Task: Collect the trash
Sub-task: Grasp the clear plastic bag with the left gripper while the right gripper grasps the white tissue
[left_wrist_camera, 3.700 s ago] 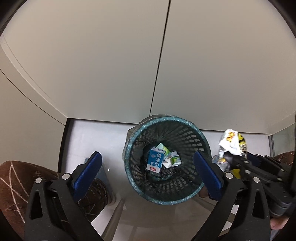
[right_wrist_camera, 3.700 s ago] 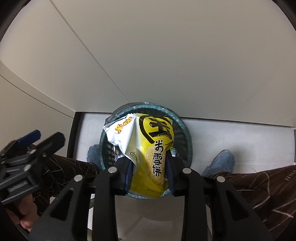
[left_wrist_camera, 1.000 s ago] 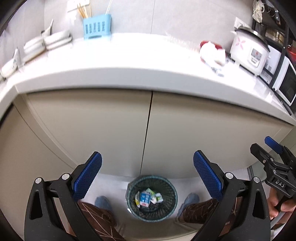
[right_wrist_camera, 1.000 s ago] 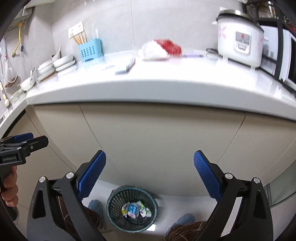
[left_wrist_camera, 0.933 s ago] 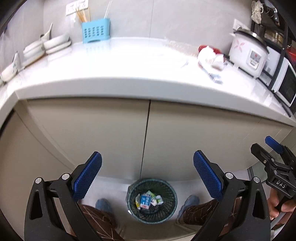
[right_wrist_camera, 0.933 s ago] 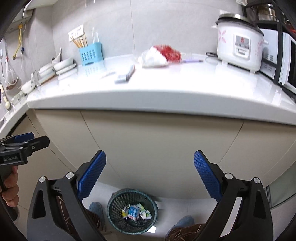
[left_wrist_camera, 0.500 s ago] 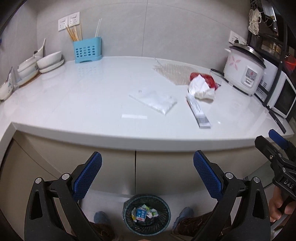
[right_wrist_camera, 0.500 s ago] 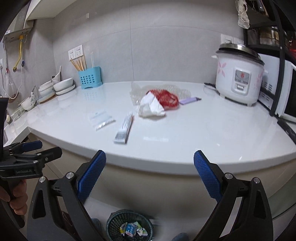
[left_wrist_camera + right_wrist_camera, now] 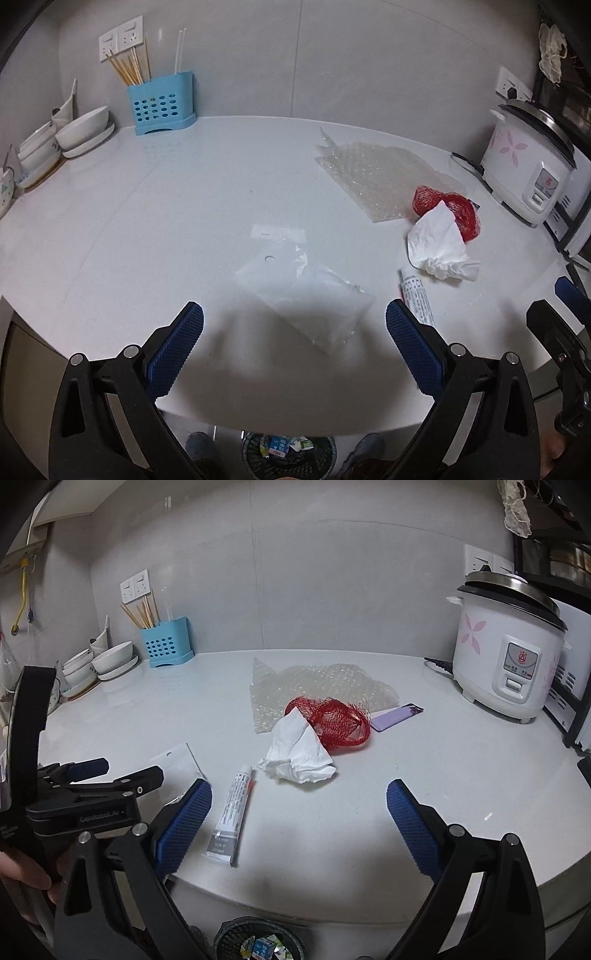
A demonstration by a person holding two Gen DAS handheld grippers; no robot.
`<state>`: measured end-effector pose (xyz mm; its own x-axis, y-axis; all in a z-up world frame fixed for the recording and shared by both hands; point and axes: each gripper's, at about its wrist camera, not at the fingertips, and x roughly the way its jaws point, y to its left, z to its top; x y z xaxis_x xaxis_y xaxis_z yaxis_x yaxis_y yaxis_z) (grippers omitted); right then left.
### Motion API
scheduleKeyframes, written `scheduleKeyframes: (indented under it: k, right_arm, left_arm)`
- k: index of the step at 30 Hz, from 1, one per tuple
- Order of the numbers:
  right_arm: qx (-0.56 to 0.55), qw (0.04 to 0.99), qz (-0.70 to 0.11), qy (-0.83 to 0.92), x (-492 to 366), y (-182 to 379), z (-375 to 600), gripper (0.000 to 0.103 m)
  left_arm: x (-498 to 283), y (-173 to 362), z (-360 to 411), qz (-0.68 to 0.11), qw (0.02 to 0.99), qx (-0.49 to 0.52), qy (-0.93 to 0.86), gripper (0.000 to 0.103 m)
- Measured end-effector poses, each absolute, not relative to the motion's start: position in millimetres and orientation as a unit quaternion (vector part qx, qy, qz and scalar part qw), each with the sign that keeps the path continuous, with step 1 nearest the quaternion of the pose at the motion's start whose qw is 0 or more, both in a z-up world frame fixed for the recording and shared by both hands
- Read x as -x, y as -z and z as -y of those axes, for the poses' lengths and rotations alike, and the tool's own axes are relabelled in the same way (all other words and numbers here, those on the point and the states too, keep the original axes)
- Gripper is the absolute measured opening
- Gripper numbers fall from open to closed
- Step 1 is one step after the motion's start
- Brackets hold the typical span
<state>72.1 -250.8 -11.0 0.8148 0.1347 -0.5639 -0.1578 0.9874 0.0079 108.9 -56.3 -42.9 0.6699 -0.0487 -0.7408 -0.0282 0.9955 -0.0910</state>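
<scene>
My left gripper (image 9: 295, 350) is open and empty, just above the counter's front edge, with a clear plastic bag (image 9: 303, 291) lying between and beyond its fingers. My right gripper (image 9: 299, 827) is open and empty over the counter. A white tube (image 9: 232, 812) lies just inside its left finger; it also shows in the left wrist view (image 9: 417, 302). A crumpled white tissue (image 9: 297, 755) and red mesh net (image 9: 332, 720) lie ahead, with bubble wrap (image 9: 317, 686) and a purple wrapper (image 9: 397, 712) behind. The green bin (image 9: 258, 941) stands on the floor below, with cartons inside.
A white rice cooker (image 9: 509, 646) stands at the right on the white counter (image 9: 443, 775). A blue chopstick holder (image 9: 160, 101) and stacked white bowls (image 9: 85, 129) stand at the back left. The left gripper's body (image 9: 85, 797) is close beside my right gripper's left finger.
Both grippers have risen from the bin by the cabinet doors to above the counter and tilted onto its top. The yellow snack bag that the right one held earlier is gone from its fingers.
</scene>
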Motion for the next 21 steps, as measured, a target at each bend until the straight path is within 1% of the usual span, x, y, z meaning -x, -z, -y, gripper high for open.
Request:
scheduleKeyframes:
  k: [6,14,17,20,21]
  right_arm:
    - [0.009,0.946,-0.315,-0.072,-101.3,18.8,253.8,0.092]
    - [0.017,0.944,-0.321,-0.068,-117.9,30.3,256.0,0.092]
    - [0.013,0.943,-0.327,-0.065,-123.2,31.9,259.5,0.092]
    - [0.013,0.941,-0.331,-0.064,-127.4,30.9,259.9,0.092]
    - [0.014,0.941,-0.332,-0.064,-128.8,30.1,258.6,0.092]
  left_arm:
    - [-150.0,57.6,57.4,-0.435,0.897,0.071,0.011,0.097]
    - [-170.8,71.6,62.6,-0.455,0.889,0.059,0.005,0.097]
    - [-174.3,77.0,65.2,-0.464,0.884,0.051,0.006,0.095]
    - [-173.7,79.8,67.6,-0.467,0.884,0.03,-0.005,0.089]
    - [-174.0,79.7,67.5,-0.468,0.883,0.025,-0.01,0.085]
